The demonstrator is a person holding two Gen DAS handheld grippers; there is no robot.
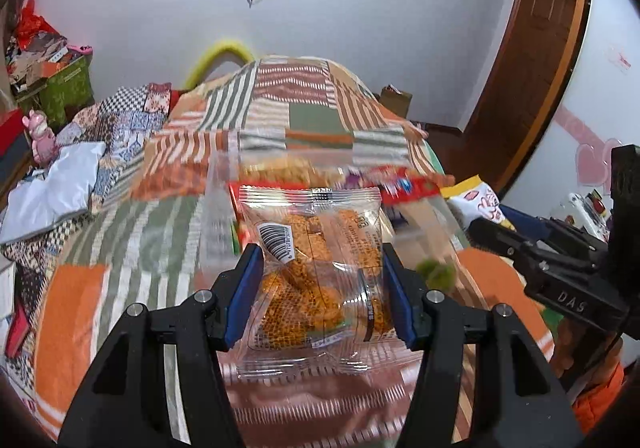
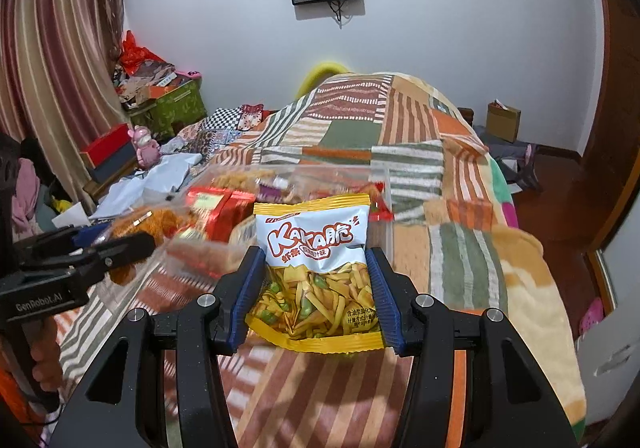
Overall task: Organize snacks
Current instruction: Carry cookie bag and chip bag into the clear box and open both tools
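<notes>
Two snack packets are in my tongs at once, one each, both held above the patchwork blanket (image 2: 460, 248). My left gripper (image 1: 323, 294) is clamped on the clear packet of orange crackers (image 1: 316, 272), its blue pads pressing the packet's sides at 9 and 3 o'clock, with most of the packet standing toward 12 o'clock beyond them. My right gripper (image 2: 316, 298) is closed on the yellow-and-white chip bag (image 2: 316, 272) in the same way, gripping its lower half.

The clear plastic bin (image 1: 218, 208) of mixed snacks sits just past both packets, at 12 o'clock. I judge the step to be carrying these to the bin, so I should keep the squeeze light, since crackers and chips crush easily. I should also bring one packet in at a time, because the two grippers are near each other and could collide over the opening.
</notes>
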